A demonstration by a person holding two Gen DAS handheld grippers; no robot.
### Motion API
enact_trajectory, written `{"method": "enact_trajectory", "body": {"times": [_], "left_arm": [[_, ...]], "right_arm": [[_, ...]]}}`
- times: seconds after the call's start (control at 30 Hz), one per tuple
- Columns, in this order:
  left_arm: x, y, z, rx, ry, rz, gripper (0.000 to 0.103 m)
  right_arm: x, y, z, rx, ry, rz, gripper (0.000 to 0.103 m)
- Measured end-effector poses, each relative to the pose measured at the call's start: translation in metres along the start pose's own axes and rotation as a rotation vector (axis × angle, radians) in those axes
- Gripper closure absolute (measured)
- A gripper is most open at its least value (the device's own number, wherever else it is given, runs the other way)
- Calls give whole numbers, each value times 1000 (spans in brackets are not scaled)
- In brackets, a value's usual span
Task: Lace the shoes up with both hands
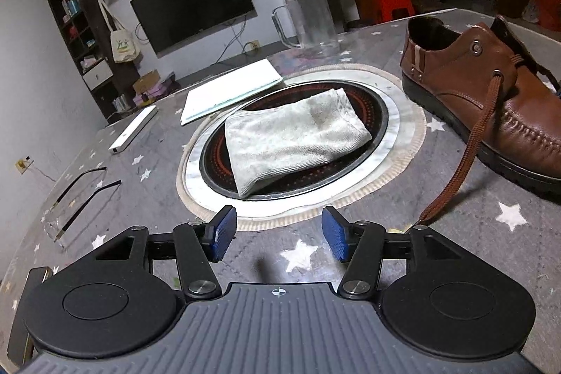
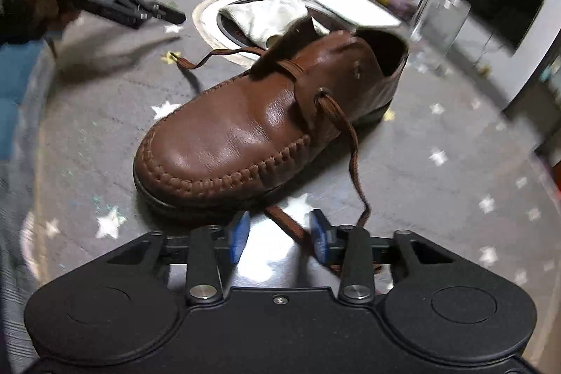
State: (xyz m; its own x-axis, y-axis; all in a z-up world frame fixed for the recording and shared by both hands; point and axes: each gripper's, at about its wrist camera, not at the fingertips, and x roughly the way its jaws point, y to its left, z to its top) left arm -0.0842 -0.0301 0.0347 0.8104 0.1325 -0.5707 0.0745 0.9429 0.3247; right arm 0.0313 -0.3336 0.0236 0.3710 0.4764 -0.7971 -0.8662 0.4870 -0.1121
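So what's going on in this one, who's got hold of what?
A person with a handheld gripper in each hand is lacing a brown shoe on a star-patterned table. The lace runs through the lower eyelets only, both ends trailing loose. The left gripper is open and empty, one lace tip lying just beside it. The right gripper is open with the other lace end lying between its fingers, not pinched. A grey cloth sits nearby.

Middle of my table [image 1: 455,251]: grey towel [image 1: 294,139] on the round cooktop [image 1: 371,114] | far: white pad [image 1: 231,90], clear jug [image 1: 312,20], TV [image 1: 193,2] | left: white remote [image 1: 133,134], glasses [image 1: 80,195]
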Motion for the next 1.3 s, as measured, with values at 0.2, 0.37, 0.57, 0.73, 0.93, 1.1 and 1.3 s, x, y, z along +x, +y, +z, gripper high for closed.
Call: {"method": "enact_trajectory", "body": {"times": [0.2, 0.37, 0.57, 0.73, 0.93, 1.1, 1.3], "left_arm": [[2, -9, 4, 27, -3, -8, 47], [-3, -15, 5, 34, -24, -25, 47], [-17, -16, 3, 48, -58, -30, 45], [-18, -14, -1, 32, -42, -26, 44], [-17, -13, -5, 34, -26, -19, 42], [-14, -12, -6, 25, -18, -16, 41], [-12, -14, -6, 29, -11, -19, 40]], "right_arm": [[-9, -8, -6, 80, 16, 43, 85], [-25, 13, -18, 61, 29, -8, 98], [-35, 33, -29, 88, 17, -53, 100], [-45, 36, -25, 90, -32, -78, 96], [-30, 30, -13, 77, -53, -87, 74], [-16, 18, -9, 101, -51, -53, 73], [-12, 4, -15, 177, -41, -1, 95]]}}
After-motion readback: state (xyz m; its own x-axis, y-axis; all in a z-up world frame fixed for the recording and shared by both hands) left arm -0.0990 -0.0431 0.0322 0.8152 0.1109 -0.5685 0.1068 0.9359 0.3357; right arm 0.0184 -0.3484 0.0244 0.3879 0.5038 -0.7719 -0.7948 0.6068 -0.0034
